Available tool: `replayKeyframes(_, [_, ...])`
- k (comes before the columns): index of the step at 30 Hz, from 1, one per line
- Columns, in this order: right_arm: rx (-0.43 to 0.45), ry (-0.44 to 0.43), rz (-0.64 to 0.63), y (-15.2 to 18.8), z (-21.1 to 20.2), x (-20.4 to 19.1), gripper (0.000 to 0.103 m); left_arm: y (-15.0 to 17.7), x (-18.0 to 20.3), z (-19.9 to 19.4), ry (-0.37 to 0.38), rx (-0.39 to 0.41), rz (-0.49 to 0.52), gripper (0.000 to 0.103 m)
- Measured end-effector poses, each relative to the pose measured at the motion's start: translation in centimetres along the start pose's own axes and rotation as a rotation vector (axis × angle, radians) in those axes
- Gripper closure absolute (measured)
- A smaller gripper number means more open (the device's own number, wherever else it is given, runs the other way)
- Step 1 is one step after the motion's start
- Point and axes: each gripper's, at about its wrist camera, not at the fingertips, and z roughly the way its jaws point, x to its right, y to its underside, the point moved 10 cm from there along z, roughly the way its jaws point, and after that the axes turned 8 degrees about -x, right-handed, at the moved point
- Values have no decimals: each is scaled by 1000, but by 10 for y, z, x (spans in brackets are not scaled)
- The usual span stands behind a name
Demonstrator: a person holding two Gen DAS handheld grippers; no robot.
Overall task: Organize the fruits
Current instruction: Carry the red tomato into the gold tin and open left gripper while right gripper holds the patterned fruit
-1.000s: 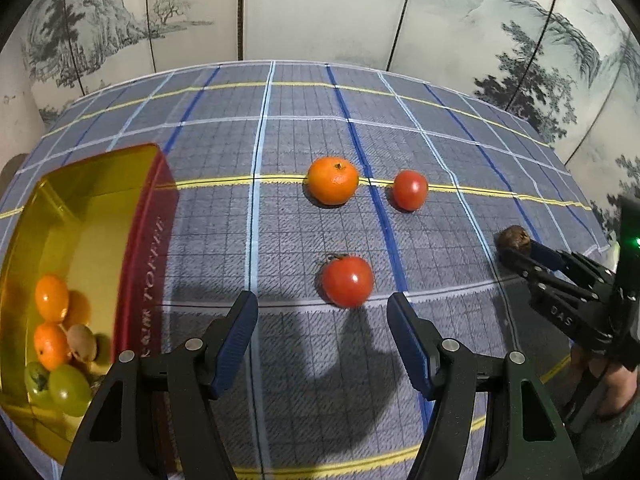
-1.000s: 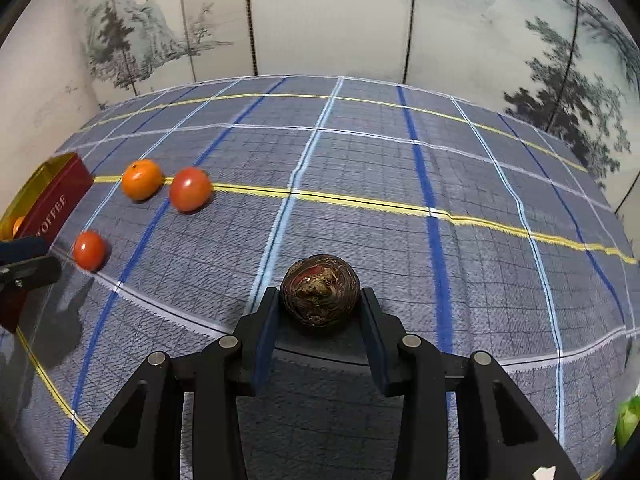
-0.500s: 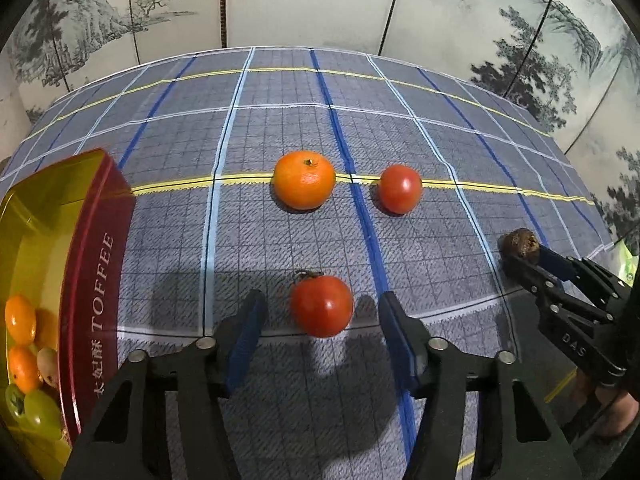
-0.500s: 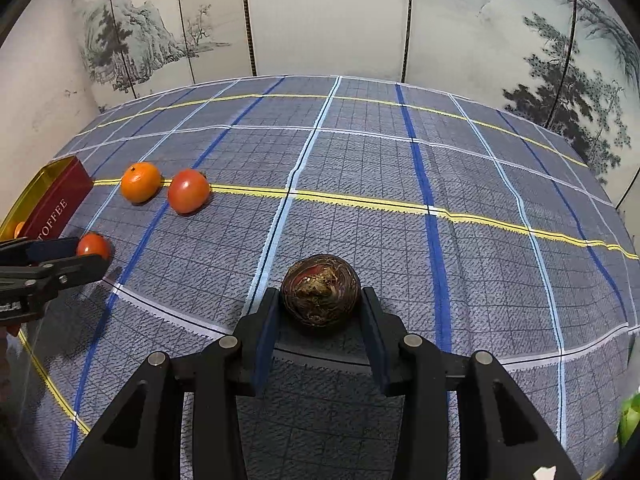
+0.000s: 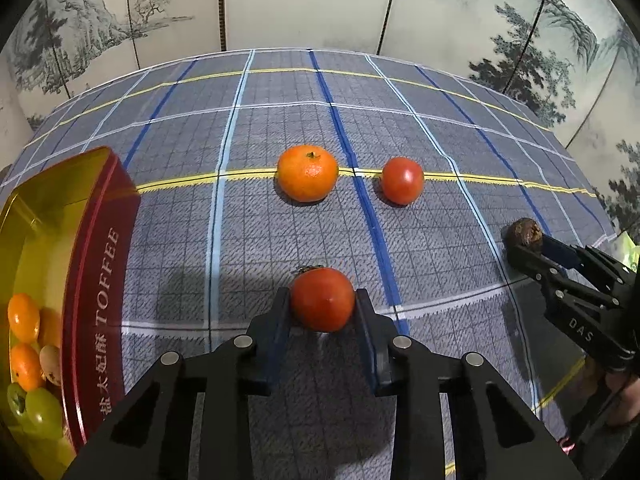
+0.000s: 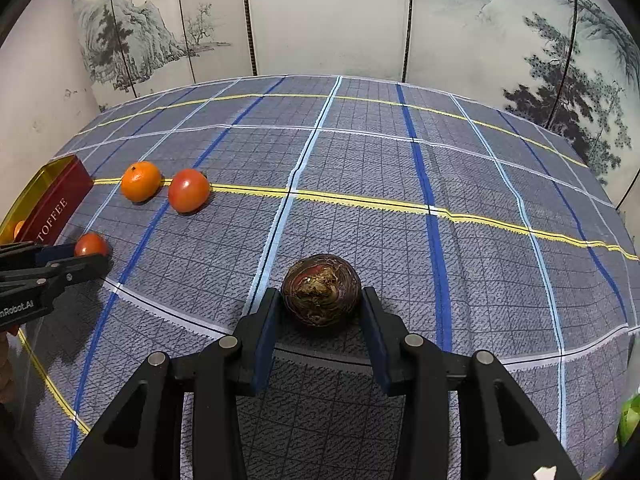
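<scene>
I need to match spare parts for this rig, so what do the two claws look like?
Both are alike: the left claw and right claw have matte black angular frames with silver round pivot bolts and flat dark-blue finger pads. White lettering "DAS" marks the right claw's side; the left's ends in "Robot.AI". No cables or sleeves are visible.

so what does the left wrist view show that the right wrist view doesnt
Only the left wrist view shows the inside of the toffee tin, with small oranges and green fruits in it, and the left tongs from behind, which have just been closing, pads now pressing the stemmed tomato.

Only the right wrist view shows the brown round fruit close up between the right tongs, and something green at the lower right edge.

Both show the tangerine, the second tomato and the plaid cloth.
</scene>
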Motion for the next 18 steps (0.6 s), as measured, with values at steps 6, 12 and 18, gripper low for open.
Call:
replayKeyframes(6, [-1,4,-3,0,0,-1,65,9,-10,-11,-5,5,-21,71])
replayKeyframes(12, [-1,4,-3,0,0,-1,65,16,-19,-24,-21,14,-33,71])
replayKeyframes(18, [-1,5,-4,0,0,-1,65,20,-29,-44,-28,37,-47,71])
